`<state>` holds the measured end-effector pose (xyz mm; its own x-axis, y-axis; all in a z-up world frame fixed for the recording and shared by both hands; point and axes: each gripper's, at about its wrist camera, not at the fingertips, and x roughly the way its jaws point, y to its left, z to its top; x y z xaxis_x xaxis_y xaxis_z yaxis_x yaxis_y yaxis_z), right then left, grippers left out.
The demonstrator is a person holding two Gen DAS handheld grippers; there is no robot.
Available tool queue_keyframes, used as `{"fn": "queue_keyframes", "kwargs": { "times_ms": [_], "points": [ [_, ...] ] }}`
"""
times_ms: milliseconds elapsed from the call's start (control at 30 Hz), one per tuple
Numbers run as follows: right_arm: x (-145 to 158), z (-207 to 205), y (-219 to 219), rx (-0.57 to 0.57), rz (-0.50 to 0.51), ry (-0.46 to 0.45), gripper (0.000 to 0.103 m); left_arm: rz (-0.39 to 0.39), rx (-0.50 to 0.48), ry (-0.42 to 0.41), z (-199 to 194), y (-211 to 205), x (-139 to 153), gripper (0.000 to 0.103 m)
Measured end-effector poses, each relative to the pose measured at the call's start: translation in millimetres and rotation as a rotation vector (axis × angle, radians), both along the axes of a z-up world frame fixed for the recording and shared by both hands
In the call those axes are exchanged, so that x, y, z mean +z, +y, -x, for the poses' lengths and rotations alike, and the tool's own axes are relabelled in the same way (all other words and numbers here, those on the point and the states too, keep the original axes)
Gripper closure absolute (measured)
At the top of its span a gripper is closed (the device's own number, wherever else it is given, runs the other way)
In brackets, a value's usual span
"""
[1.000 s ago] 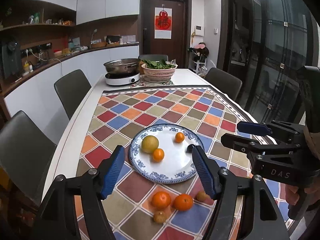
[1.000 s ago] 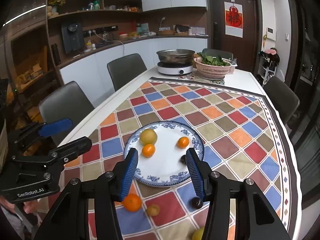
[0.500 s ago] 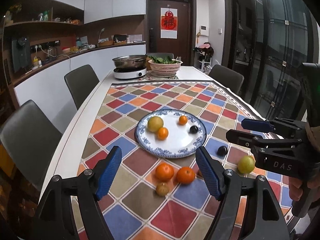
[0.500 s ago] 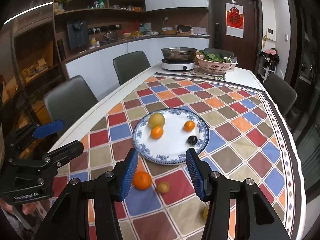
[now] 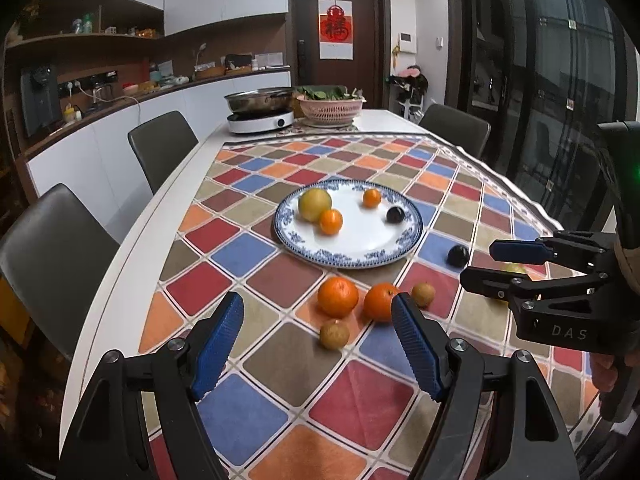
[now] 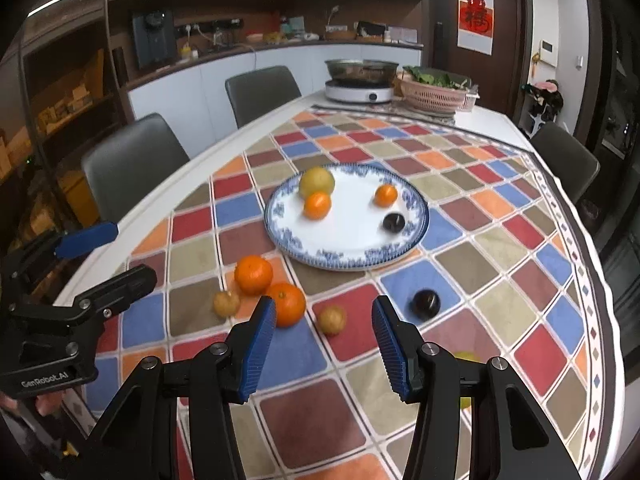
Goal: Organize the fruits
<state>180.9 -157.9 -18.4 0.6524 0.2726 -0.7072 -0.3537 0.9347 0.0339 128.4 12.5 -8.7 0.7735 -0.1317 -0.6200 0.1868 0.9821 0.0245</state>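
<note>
Both claws spread, empty. Left claw [image 5: 316, 344] just opened wider, over checkered cloth [image 5: 280, 384] on white table [image 5: 132, 248]. Plate [image 6: 352, 258] beyond right claw [image 6: 324, 340]. Kitchen shelves, dark door behind.

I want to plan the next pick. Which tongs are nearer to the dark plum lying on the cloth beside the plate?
Right. The right tongs are open, with the dark plum just ahead, off their right finger. The left tongs are open over the two oranges, with the plum farther off to their right.
</note>
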Motion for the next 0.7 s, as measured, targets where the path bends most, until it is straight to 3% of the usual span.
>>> {"fn": "queue_keyframes", "kwargs": {
  "times_ms": [300,600,700],
  "points": [
    [-28.5,-4.6,0.8,0.005,0.031,0.061,0.052,-0.014,-0.041,0.020,-6.4,-2.3,-26.2,0.027],
    [-47.5,-15.0,6.2,0.025,0.061,0.094,0.052,-0.008,-0.064,0.092,-26.0,-3.8,-53.8,0.028],
    [-52.8,-20.0,7.2,0.030,0.063,0.105,0.053,-0.008,-0.071,0.107,-31.1,-4.9,-61.0,0.032]
  ]
}}
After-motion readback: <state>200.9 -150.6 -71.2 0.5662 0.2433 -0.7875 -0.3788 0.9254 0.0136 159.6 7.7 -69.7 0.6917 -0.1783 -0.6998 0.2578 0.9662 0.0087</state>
